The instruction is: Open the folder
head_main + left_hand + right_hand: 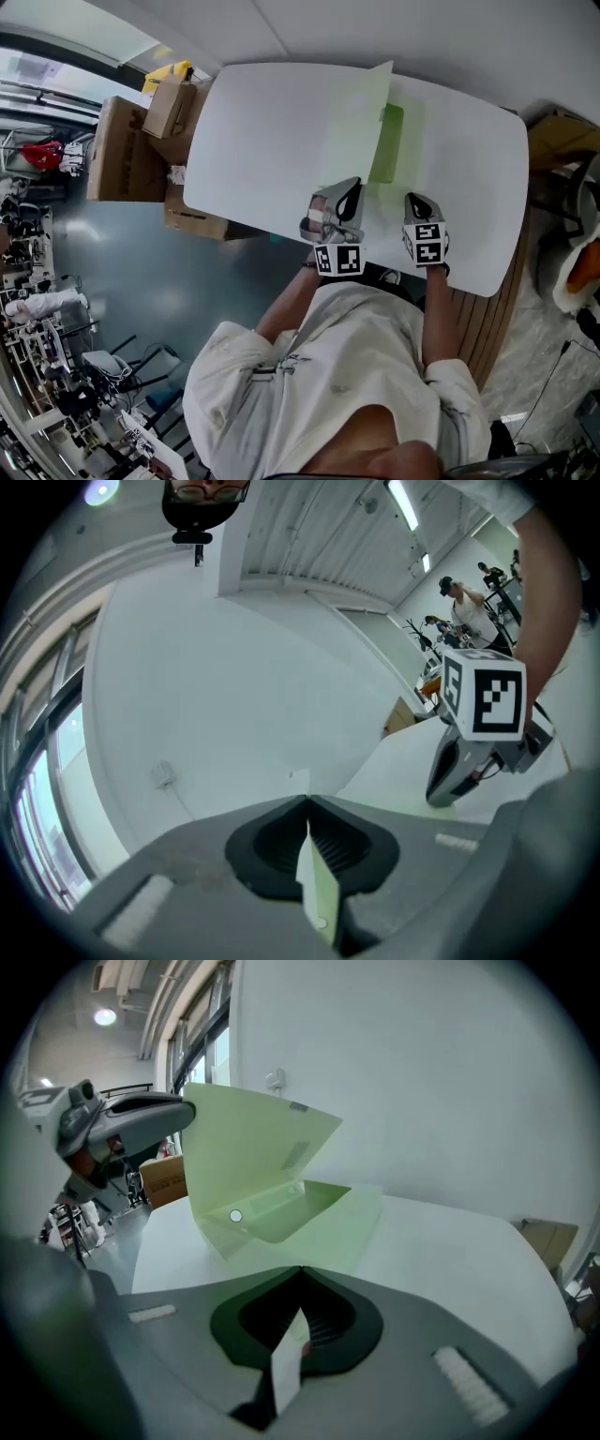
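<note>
Below the person's shirt (319,375), the left gripper (350,190) has its jaws pressed together on the near edge of the cover (361,122). At 3 o'clock of it, the right gripper (418,201) pinches a thin pale edge, by my reading the back leaf (361,1218). The green folder (386,141) lies on the table (262,122) at 12 o'clock of both grippers. It is partly open, with the cover standing nearly upright.

To do this well, I judge that the right gripper should pin the back leaf flat and not lift. The left should carry the cover in an arc about the fold, over toward 9 o'clock, never tugging away from the fold. The plastic looks thin and slippery, so the pinch should be firm. Release only once the cover lies flat.
</note>
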